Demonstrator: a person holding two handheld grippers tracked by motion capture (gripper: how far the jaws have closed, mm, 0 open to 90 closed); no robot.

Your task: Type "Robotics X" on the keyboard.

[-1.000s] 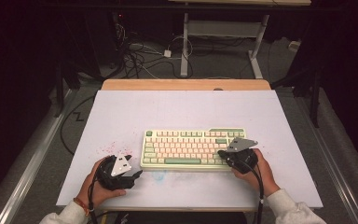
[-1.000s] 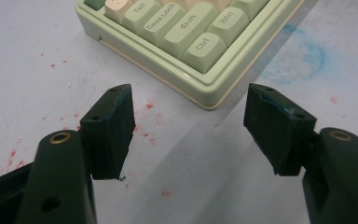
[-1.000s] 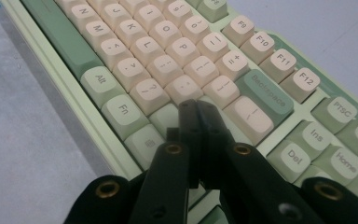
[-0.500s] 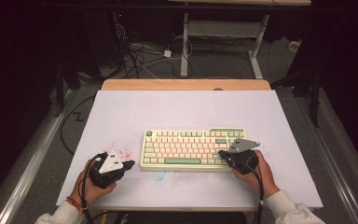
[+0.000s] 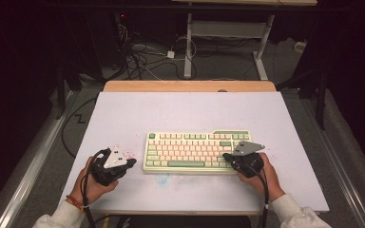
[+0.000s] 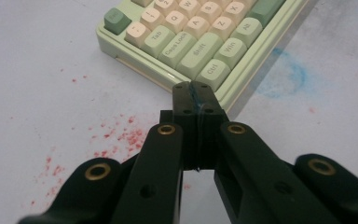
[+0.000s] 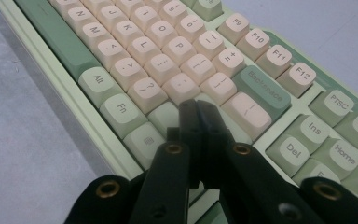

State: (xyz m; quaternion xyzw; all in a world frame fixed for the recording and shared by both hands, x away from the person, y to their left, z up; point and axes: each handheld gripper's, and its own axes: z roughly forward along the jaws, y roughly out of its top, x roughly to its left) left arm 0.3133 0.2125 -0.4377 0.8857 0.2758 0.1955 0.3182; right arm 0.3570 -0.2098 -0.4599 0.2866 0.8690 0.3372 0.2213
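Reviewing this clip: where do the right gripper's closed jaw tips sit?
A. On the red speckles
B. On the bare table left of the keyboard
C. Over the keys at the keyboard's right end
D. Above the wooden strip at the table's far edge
C: the right gripper points its shut jaws at the keys near Backspace, at the right end of the keyboard.

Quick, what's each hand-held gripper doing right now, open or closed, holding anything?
Left hand-held gripper: closed, jaws together, holding nothing, beside the keyboard.
Right hand-held gripper: closed, holding nothing, tips over the keyboard's right-hand keys.
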